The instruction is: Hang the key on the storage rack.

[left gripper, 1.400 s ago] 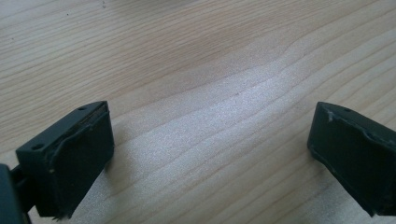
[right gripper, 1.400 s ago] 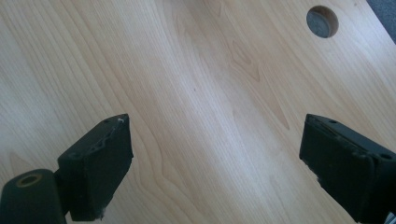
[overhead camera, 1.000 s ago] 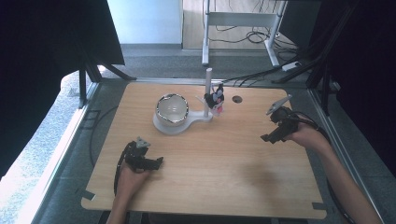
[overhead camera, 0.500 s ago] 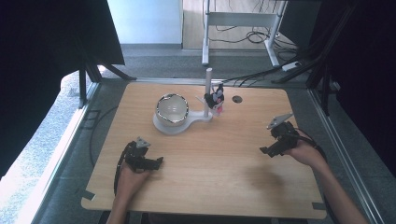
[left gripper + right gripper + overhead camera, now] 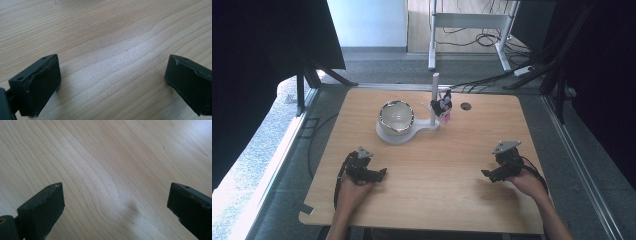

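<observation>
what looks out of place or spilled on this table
Nothing stands out. The shiny metal bowl sits upright on its white stand base, the small black and white toy hangs beside the white post, and no spill shows on the light wooden table. Both hand-held grippers, left and right, rest open with nothing between their jaws.

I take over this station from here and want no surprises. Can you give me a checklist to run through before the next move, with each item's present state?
1. Left tongs open, nothing between them: ok.
2. Right tongs open, nothing between them: ok.
3. Both tongs low over bare table: ok.
4. Bowl upright on white stand: ok.
5. Small toy hangs at the stand's post: ok.
6. Bowl's contents: cannot tell.
</observation>
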Demonstrator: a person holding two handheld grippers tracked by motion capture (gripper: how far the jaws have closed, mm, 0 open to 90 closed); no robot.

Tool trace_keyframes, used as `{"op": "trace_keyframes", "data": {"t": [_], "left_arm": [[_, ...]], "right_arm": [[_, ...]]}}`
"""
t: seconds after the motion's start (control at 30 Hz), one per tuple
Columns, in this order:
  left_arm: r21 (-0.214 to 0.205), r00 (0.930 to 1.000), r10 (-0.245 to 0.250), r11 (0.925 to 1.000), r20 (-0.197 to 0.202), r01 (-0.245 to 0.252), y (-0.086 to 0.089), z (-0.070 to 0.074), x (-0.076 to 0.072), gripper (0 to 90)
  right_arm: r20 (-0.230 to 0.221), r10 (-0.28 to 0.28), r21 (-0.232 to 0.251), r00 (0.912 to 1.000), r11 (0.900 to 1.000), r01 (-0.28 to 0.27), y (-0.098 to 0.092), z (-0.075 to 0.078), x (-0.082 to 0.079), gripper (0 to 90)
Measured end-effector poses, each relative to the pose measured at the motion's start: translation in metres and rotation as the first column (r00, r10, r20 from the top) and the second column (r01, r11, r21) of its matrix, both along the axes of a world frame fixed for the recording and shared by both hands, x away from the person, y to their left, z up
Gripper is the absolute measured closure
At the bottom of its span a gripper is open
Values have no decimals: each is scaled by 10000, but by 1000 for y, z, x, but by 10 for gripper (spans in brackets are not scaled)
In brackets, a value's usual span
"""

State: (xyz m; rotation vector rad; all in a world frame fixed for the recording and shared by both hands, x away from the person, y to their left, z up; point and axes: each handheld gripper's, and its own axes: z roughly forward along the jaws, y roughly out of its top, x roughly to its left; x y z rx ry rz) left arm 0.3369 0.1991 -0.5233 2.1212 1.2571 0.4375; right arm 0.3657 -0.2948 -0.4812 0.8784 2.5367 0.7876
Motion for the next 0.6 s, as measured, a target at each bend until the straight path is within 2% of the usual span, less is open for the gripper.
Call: {"op": "trace_keyframes", "data": {"t": [0.23,0.37,0.6], "left_arm": [[1,10000,-1,10000,-1,1,0,0,0,4],[7,10000,4,10000,6,-4,0,0,0,4],[13,10000,-1,10000,3,1,0,0,0,4]], "right_arm": [[-103,-542,731,9985,9958,548,-3,-29,-11,6],[-266,-907,1779,9955,9795,940,-8,-39,-14,0],[-253,-1210,1811,9923,9757,1235,-9,-39,-17,0]]}}
